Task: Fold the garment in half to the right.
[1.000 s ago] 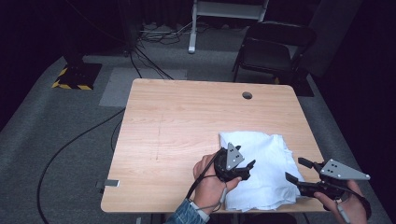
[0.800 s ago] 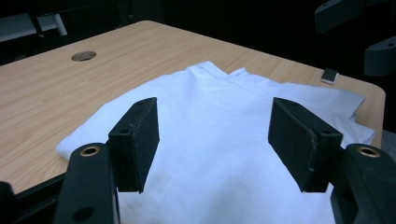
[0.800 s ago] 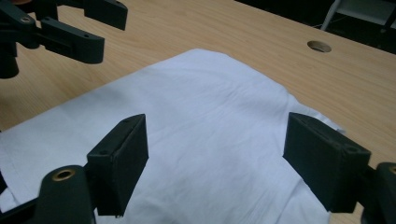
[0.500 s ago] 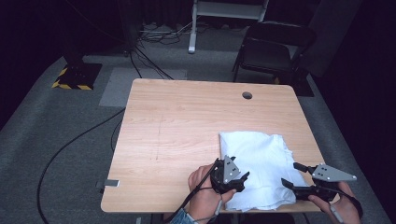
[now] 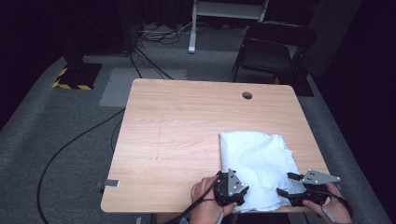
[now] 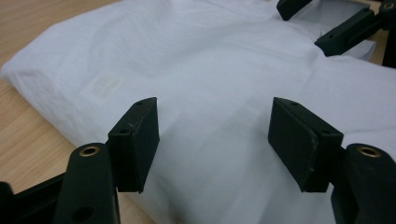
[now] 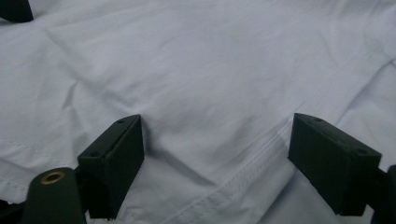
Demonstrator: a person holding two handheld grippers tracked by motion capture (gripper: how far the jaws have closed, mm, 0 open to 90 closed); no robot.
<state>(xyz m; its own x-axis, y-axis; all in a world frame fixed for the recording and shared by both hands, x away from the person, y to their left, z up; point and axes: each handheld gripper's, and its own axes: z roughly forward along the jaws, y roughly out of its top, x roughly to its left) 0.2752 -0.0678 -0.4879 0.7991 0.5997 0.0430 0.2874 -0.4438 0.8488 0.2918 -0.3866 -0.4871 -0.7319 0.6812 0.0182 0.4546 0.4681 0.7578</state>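
The folded white garment [image 5: 258,165] lies on the worktop [image 5: 187,126], at the near right corner, its near edge at the worktop's front edge. Your left hand-held gripper [image 5: 236,193] sits at the garment's near left corner; your right hand-held gripper [image 5: 286,185] sits at its near right corner. Both stand wide, jaws apart over the cloth, gripping nothing.

Risks from here:
- If you close on the top layer alone, the fold will likely open as you lift. The garment is stacked in several layers.
- If the two grippers close at unequal depth, the garment may skew or drag off the front edge.
- If a jaw rides over the cloth instead of under it, it will bunch the fabric.

View differences: the right gripper view shows a stitched hem [image 7: 243,179] between the jaws, which the high view is too coarse to resolve. The left gripper view shows a pale label [image 6: 103,87] showing through the cloth, and the folded left edge against the wood.
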